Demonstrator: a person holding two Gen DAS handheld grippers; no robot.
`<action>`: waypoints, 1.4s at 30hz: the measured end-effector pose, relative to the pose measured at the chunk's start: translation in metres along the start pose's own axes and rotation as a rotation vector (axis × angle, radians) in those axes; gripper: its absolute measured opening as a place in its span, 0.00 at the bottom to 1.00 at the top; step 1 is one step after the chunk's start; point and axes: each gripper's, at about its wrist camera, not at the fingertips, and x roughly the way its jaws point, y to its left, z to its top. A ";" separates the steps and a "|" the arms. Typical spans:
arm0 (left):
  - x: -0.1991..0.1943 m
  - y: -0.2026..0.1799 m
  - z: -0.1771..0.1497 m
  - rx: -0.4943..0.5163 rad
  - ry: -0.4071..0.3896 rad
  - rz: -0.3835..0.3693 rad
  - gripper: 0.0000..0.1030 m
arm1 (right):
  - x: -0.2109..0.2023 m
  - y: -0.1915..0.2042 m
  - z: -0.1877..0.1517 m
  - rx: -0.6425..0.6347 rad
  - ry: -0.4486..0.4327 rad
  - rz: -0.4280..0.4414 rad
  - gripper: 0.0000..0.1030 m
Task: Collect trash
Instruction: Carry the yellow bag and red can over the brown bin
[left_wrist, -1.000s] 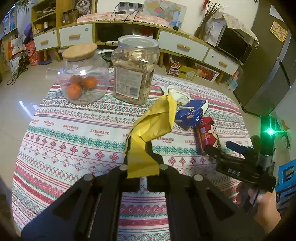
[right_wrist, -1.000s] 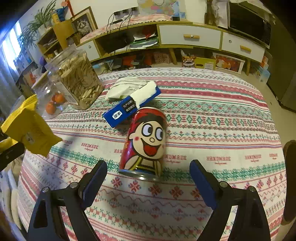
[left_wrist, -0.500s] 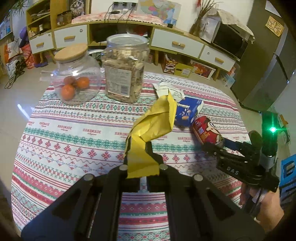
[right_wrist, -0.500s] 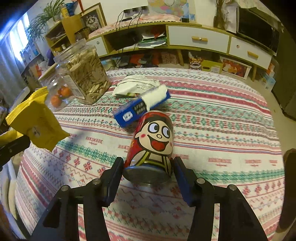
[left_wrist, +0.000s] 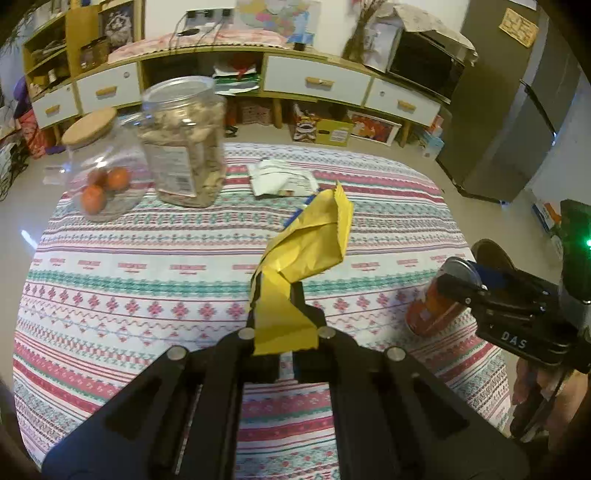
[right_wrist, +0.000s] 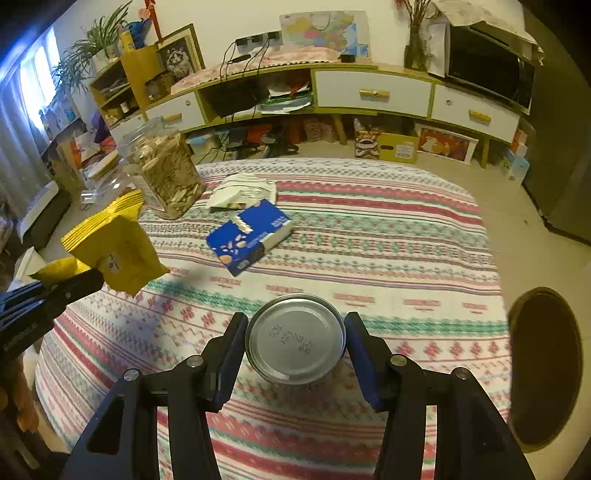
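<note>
Left gripper (left_wrist: 282, 314): clamped tight on a crumpled yellow wrapper (left_wrist: 306, 243), which stands up out of the jaws at the centre of the left view; in the right view the same wrapper shows at the left edge.
Right gripper (right_wrist: 295, 345): its blue-padded jaws have just been closing and now press on both sides of a can (right_wrist: 295, 343), silver bottom end toward the camera, lower centre of the right view. In the left view the can's red side shows at the right edge, tilted and lifted clear of the table.
Table (right_wrist: 406, 258): round, under a striped patterned cloth; fills the middle of both views.
Blue box (right_wrist: 249, 236): lies flat on the cloth above and left of the can in the right view, apart from both grippers; in the left view the wrapper hides nearly all of it.
White packet (left_wrist: 282, 177): crumpled, flat on the cloth just beyond the blue box.
Big clear jar (left_wrist: 183, 142): stands upper left in the left view, filled with pale snacks.
Round glass jar (left_wrist: 99, 166): left of the big jar, cork lid, orange fruit inside.
Hand (left_wrist: 539, 391): grips the right tool's handle, lower right of the left view.
Dark round object (right_wrist: 545, 369): right edge of the right view, beside the table; what it is, cannot tell.
Cabinet (right_wrist: 369, 92): low, with white drawers, along the far wall at the top.
</note>
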 end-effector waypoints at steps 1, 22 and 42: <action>0.000 -0.004 0.000 0.006 0.001 -0.004 0.05 | -0.005 -0.006 -0.002 0.003 -0.004 -0.005 0.53; 0.028 -0.147 -0.008 0.153 0.035 -0.139 0.05 | -0.066 -0.125 -0.045 0.115 -0.031 -0.126 0.52; 0.072 -0.316 -0.018 0.316 0.109 -0.316 0.05 | -0.122 -0.267 -0.103 0.319 -0.057 -0.277 0.53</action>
